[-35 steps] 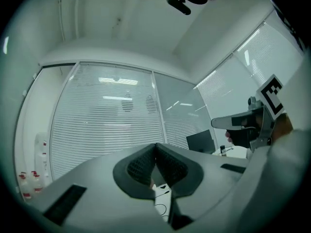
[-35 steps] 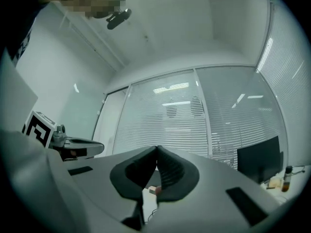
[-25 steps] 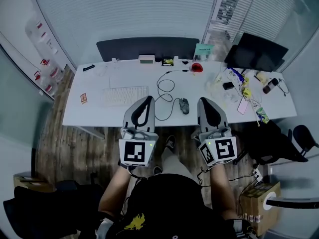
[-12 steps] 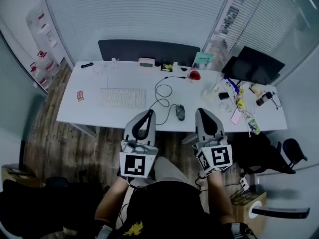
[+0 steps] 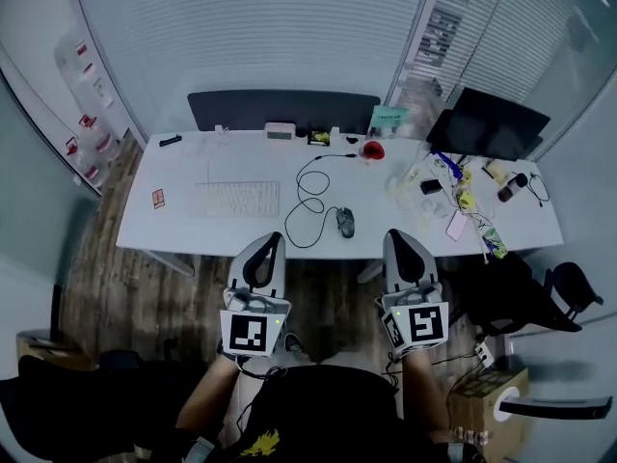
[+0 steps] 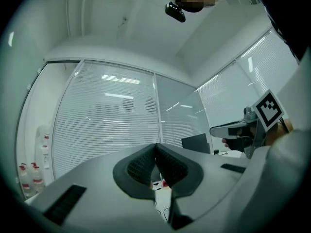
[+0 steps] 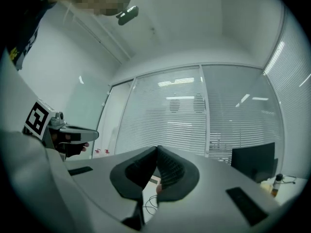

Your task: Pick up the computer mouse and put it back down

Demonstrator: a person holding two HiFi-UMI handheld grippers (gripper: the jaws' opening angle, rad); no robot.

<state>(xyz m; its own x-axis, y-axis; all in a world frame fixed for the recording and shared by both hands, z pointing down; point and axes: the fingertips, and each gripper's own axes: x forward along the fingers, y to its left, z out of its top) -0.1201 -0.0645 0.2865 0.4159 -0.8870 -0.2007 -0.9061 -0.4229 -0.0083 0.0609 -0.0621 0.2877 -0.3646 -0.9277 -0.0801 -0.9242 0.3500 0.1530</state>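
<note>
- L tool (image 5: 266, 241): in your L hand. Pads pressed together, nothing btwn them. Hangs over the wood floor (image 5: 145, 278), short of the desk (image 5: 193, 231) front edge.
- R tool (image 5: 400, 237): in your R hand. Pads pressed together too, empty. Level w/ the L tool, well apart from it, also short of the desk.
- computer mouse (image 5: 345, 222): dark, flat on the desk near the front edge. Ahead of you btwn the 2 tools, nearer the R one. Neither tool touches it.
- cable (image 5: 310, 193): black, loose loops just L of the mouse, running to the desk's rear. It lies on the L tool's side of the mouse. The R tool's side is bare desk top.
- keyboard (image 5: 236, 199): white, L of the cable, ahead of the L tool.
- orange card (image 5: 159, 199): small, far L on the desk.
- rear row: black stick-like item (image 5: 171, 141), white box (image 5: 281, 130), red obj (image 5: 371, 149). Whether the red obj is a cup, can't tell.
- monitor (image 5: 487, 123): dark, R rear corner.
- clutter (image 5: 453, 177): R end of the desk, misc. small items, too small to name.
- cardboard box (image 5: 492, 386): on the floor at your R. Contents can't be made out.
- office chair (image 5: 571, 283): black, R of the desk.
- hidden: in both tool views the tool's own body covers most of the desk. Only a sliver of cable shows below the pads.
</note>
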